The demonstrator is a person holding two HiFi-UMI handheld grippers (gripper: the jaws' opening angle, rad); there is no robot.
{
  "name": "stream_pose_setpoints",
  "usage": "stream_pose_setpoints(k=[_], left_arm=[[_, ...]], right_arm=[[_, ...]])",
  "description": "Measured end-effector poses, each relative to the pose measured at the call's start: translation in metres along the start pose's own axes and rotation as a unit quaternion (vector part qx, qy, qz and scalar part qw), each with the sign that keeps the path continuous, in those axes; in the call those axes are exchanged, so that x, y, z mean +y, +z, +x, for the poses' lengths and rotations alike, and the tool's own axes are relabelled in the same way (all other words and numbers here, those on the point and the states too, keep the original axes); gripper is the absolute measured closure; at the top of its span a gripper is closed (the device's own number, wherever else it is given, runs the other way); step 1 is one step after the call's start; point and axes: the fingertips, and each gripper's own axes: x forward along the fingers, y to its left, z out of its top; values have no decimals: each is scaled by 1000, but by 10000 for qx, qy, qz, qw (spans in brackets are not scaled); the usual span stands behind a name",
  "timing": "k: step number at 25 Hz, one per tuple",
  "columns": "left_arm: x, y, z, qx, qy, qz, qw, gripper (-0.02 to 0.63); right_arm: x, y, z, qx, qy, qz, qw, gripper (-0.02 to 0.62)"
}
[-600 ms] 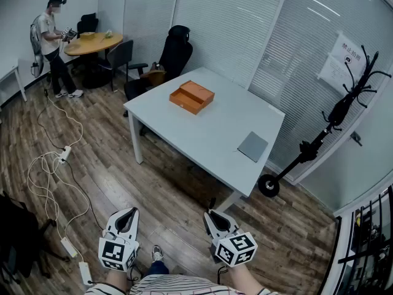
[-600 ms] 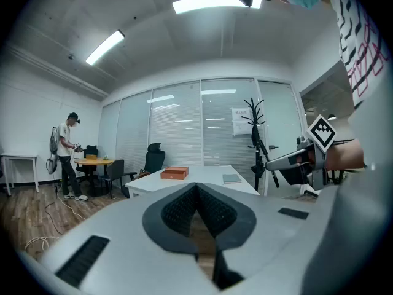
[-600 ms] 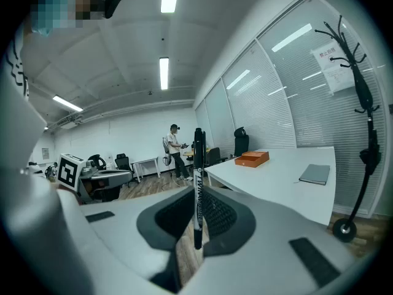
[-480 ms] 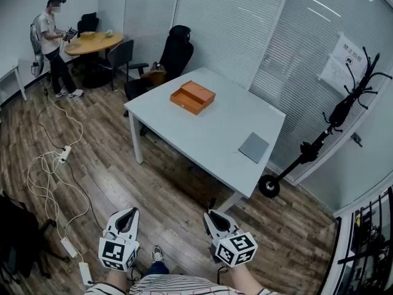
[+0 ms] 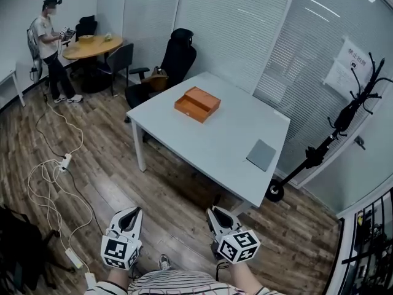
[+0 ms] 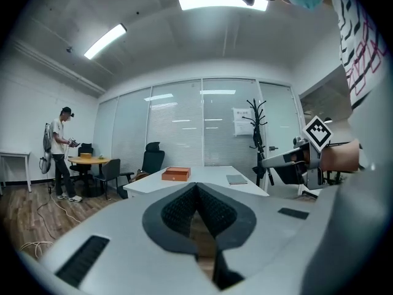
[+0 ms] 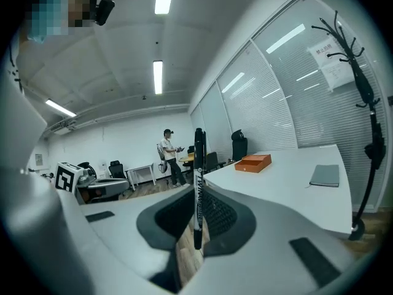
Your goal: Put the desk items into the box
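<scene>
Step in hand, as I judge: carrying item toward table; nothing placed yet.

- Right gripper (image 5: 217, 214): clenched on black marker (image 7: 198, 165), which stands upright between jaws.
- Left gripper (image 5: 129, 214): jaws pressed together, nothing between them.
- Both grippers low, close to person, well apart from white table (image 5: 209, 141).
- Orange box (image 5: 198, 104): appears open, at far left part of table.
- Grey flat pad (image 5: 261, 155): lies near right edge of table, not yet in box.

Next move calls for: step to table, carry marker over box, lower it inside, then open jaws. Pad to follow.

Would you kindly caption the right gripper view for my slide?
Right gripper holds a black marker upright; orange box sits on the white table beyond.
</scene>
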Motion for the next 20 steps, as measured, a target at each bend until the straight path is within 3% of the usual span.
stream_pose_setpoints(k=[8,20], left_arm=[[28,-3,25,74,-269,-22,9996,584],[81,-12,87,202,-28,-232,9995,584]], right_arm=[[1,2,39,72,-126,175,9997,543],[-37,22,128,150,-6,165,9998,543]])
